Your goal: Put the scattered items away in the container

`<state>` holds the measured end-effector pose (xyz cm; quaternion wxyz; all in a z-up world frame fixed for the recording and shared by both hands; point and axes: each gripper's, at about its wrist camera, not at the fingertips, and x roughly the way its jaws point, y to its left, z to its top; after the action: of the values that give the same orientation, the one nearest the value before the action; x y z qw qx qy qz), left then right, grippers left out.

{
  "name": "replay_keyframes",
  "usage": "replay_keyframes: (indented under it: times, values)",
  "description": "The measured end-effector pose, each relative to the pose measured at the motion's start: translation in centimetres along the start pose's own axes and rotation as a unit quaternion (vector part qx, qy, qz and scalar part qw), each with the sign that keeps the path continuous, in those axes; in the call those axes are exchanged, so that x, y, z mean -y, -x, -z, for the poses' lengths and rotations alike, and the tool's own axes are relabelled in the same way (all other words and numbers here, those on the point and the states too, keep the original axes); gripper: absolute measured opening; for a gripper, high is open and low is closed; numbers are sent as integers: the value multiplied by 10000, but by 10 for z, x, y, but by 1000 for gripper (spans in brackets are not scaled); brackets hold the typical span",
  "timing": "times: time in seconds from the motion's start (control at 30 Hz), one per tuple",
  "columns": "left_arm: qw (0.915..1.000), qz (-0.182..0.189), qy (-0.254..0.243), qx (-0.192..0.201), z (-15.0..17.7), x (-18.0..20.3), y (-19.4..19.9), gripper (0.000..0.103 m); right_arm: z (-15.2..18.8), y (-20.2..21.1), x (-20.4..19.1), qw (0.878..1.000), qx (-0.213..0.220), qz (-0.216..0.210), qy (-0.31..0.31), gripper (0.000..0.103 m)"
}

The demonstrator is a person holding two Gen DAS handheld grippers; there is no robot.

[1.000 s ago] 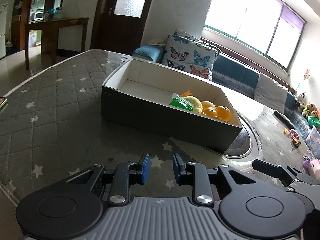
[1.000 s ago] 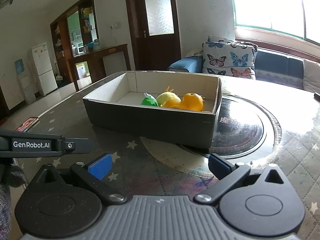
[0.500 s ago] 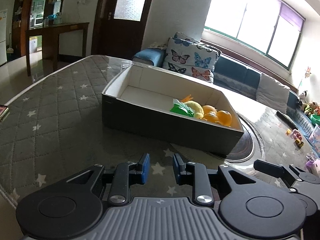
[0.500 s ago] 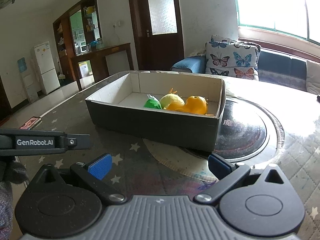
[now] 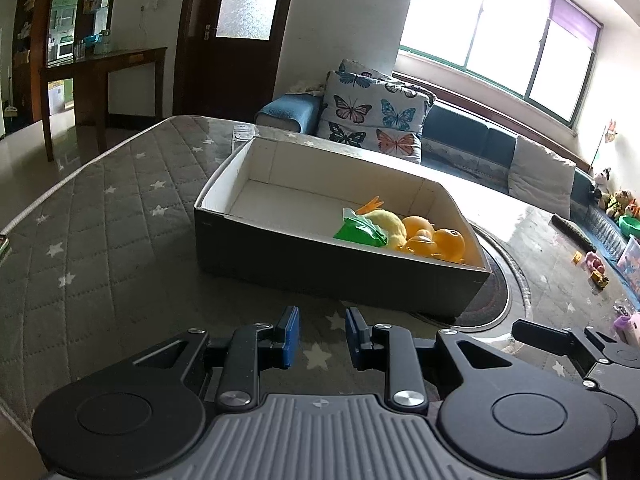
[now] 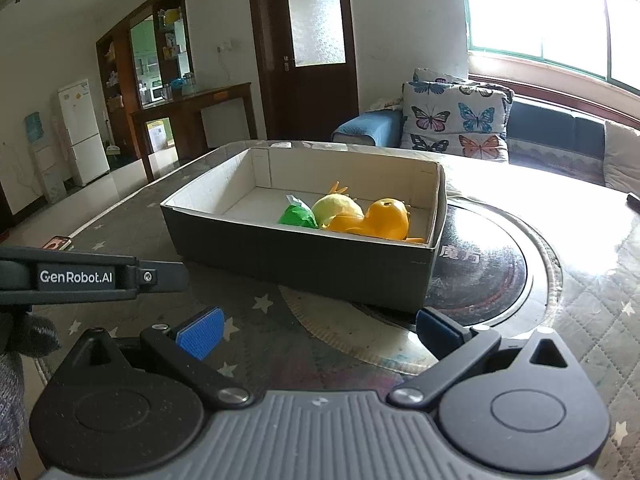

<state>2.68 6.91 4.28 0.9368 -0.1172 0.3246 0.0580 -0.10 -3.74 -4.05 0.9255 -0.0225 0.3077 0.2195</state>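
Note:
A dark cardboard box (image 5: 332,268) with a white inside stands on the star-patterned table; it also shows in the right wrist view (image 6: 304,260). In its right end lie a green packet (image 5: 360,232), a yellow plush toy (image 5: 390,224) and orange rubber ducks (image 5: 436,242); the green packet (image 6: 297,215), the plush (image 6: 337,208) and the ducks (image 6: 384,220) show in the right wrist view too. My left gripper (image 5: 322,332) is empty, its pads a narrow gap apart, short of the box. My right gripper (image 6: 316,328) is wide open and empty, also short of the box.
A dark round glass turntable (image 6: 488,276) lies under the box's right end. A remote (image 5: 572,234) and small toys (image 5: 596,268) lie at the far right of the table. A phone (image 6: 58,243) lies at the left edge. A sofa with butterfly cushions (image 5: 372,116) stands behind.
Both grippers have pulled back and risen slightly, so the box sits a little farther and lower in view. Neither gripper's jaw opening changed.

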Motion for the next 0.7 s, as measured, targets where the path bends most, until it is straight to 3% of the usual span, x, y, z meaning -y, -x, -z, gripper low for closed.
replay_keyframes:
  times: [0.7]
  values:
    - [9992,-173,-142,-339,-24,-4,-36,28,-23,-25,4,9998,-197,-15,-58,103]
